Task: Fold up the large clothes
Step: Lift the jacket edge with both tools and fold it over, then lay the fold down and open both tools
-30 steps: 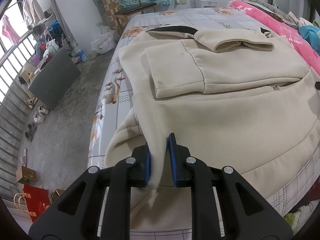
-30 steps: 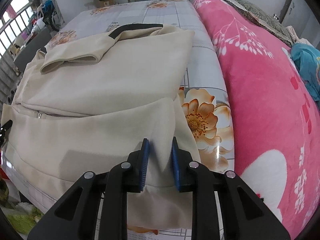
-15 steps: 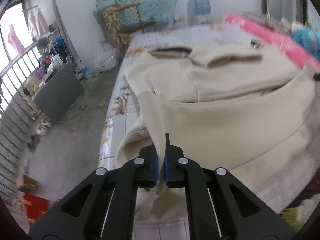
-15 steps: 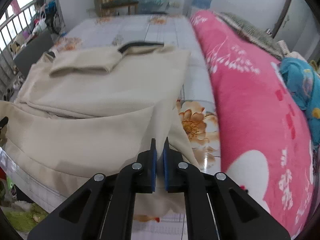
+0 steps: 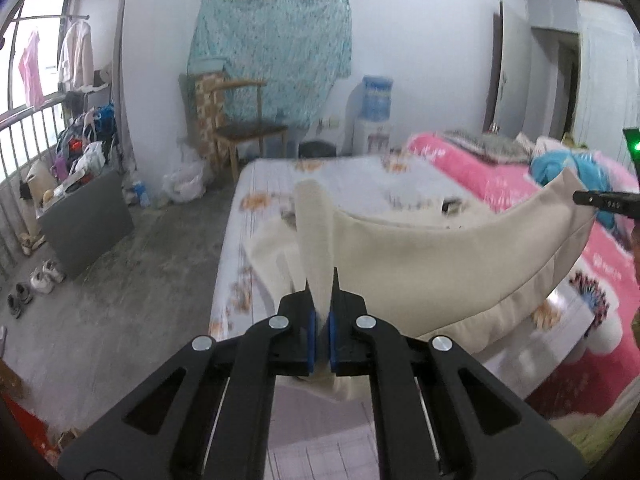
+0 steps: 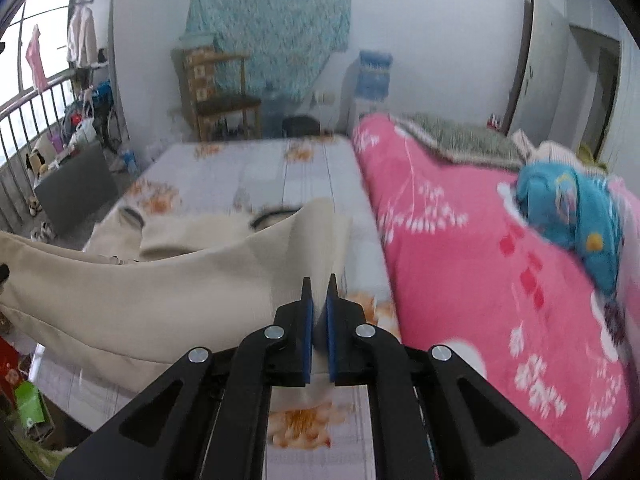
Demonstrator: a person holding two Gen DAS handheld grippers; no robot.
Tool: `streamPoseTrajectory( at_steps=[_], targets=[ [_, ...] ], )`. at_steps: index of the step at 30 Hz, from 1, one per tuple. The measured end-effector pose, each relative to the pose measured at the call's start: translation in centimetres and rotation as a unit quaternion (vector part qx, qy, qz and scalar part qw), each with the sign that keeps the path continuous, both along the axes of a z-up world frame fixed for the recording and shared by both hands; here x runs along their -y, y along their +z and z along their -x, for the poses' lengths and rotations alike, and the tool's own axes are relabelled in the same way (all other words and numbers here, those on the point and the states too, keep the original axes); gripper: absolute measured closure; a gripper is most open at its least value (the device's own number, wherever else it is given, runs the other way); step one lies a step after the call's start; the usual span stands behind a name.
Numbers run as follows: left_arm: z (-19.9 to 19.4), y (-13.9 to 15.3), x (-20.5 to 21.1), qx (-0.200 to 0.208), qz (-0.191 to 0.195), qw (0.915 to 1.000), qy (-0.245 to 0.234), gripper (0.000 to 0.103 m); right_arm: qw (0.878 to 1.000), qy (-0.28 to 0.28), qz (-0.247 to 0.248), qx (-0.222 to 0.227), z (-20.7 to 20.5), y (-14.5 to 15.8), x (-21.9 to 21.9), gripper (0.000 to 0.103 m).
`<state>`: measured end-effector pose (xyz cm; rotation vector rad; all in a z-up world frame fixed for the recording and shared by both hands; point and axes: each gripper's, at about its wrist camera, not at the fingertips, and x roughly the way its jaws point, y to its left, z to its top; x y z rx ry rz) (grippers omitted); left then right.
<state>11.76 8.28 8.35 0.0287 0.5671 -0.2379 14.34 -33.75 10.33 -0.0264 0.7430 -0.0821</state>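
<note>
The left hand-held gripper (image 5: 321,280) is closed on the near hem of the beige garment (image 5: 420,264), with a fold of the cloth standing up between its blue pads (image 5: 313,334). The right hand-held gripper (image 6: 319,286) is also closed on the beige garment (image 6: 160,292), at the other end of the same hem. The hem hangs in the air between the two grippers and sags in the middle, while the far part of the garment, with its dark collar (image 6: 276,213), lies on the bed (image 6: 248,172). The garment is at the near edge of the bed, on the side covered by a pale sheet with orange flowers. A pink blanket (image 6: 480,264) lies along the right side of the bed, just beside the garment, and a blue bundle of cloth (image 6: 572,208) rests on it. Behind the far edge of the bed stand a wooden chair (image 5: 240,120) and a water dispenser (image 5: 374,116) against the wall. Both views are blurred, so small details of the cloth cannot be told.
</note>
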Motion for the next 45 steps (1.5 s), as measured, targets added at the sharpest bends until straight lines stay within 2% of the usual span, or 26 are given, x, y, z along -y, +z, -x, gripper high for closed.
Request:
streamPoseTrajectory(
  at_steps=[5, 10, 12, 15, 17, 19, 21, 23, 26, 28, 32, 34, 35, 36, 38, 40, 42, 44, 45],
  targets=[
    [-5.7, 1.4, -0.7, 0.015, 0.010, 0.9998, -0.003, 0.099, 1.000, 0.016, -0.006, 0.024, -4.7, 1.1, 0.7, 0.097],
    [-14.5, 0.7, -1.0, -0.019, 0.017, 0.9997, 0.001, 0.099, 0.999, 0.029, -0.035, 0.015, -13.4, -0.4, 1.9, 0.098],
    [-18.5, -0.7, -1.2, -0.052, 0.023, 0.9984, 0.005, 0.099, 0.998, 0.027, -0.049, -0.006, -17.5, -2.6, 2.3, 0.097],
    [-23.9, -4.5, -1.0, -0.119, 0.030, 0.9924, 0.007, 0.097, 0.997, 0.017, -0.061, -0.043, -21.7, -6.5, 2.7, 0.096],
    [-27.1, -8.3, -0.6, -0.178, 0.001, 0.9837, 0.025, 0.090, 0.991, -0.006, -0.080, -0.104, -24.4, -10.4, 3.6, 0.092],
    [-28.4, -10.7, -1.0, -0.215, -0.021, 0.9753, 0.046, 0.083, 0.987, -0.036, -0.074, -0.139, -25.1, -12.5, 4.6, 0.090],
    [-27.6, -10.9, -1.8, -0.211, -0.005, 0.9761, 0.050, 0.082, 0.985, -0.057, -0.087, -0.136, -23.9, -12.6, 5.8, 0.090],
    [-25.8, -9.4, -2.8, -0.187, 0.019, 0.9812, 0.044, 0.082, 0.987, -0.061, -0.099, -0.114, -21.2, -11.0, 6.9, 0.090],
    [-22.5, -7.3, -3.6, -0.170, 0.071, 0.9829, -0.002, 0.082, 0.988, -0.041, -0.116, -0.096, -17.0, -9.1, 7.4, 0.090],
    [-20.6, -7.3, -3.3, -0.181, 0.084, 0.9795, -0.028, 0.081, 0.985, -0.016, -0.136, -0.103, -14.8, -8.9, 7.4, 0.090],
    [-17.4, -10.1, -2.5, -0.238, 0.087, 0.9660, -0.049, 0.077, 0.977, 0.030, -0.142, -0.155, -10.8, -11.4, 5.7, 0.090],
    [-16.2, -13.3, -2.3, -0.269, 0.027, 0.9626, -0.013, 0.075, 0.971, 0.023, -0.139, -0.195, -9.6, -14.3, 5.7, 0.090],
    [-15.7, -14.0, -2.7, -0.260, 0.014, 0.9656, 0.000, 0.070, 0.969, 0.015, -0.132, -0.206, -9.3, -15.9, 6.0, 0.095],
    [-15.5, -14.1, -3.2, -0.252, 0.029, 0.9672, 0.002, 0.069, 0.971, 0.017, -0.133, -0.198, -8.9, -16.0, 6.1, 0.095],
    [-15.3, -14.0, -4.5, -0.256, 0.062, 0.9646, 0.018, 0.070, 0.974, 0.008, -0.123, -0.192, -8.6, -15.2, 6.0, 0.095],
    [-14.8, -13.1, -5.9, -0.243, 0.091, 0.9652, 0.031, 0.071, 0.981, -0.010, -0.061, -0.185, -8.0, -13.9, 5.1, 0.093],
    [-14.0, -12.3, -6.2, -0.229, 0.088, 0.9688, 0.039, 0.069, 0.982, -0.028, -0.024, -0.187, -7.0, -13.3, 4.7, 0.091],
    [-13.0, -11.2, -6.0, -0.211, 0.071, 0.9740, 0.040, 0.058, 0.982, -0.043, -0.022, -0.183, -5.6, -12.5, 4.4, 0.091],
    [-12.0, -10.3, -5.6, -0.200, 0.067, 0.9769, 0.035, 0.056, 0.983, -0.046, -0.026, -0.175, -5.0, -12.0, 4.2, 0.085]
  ],
)
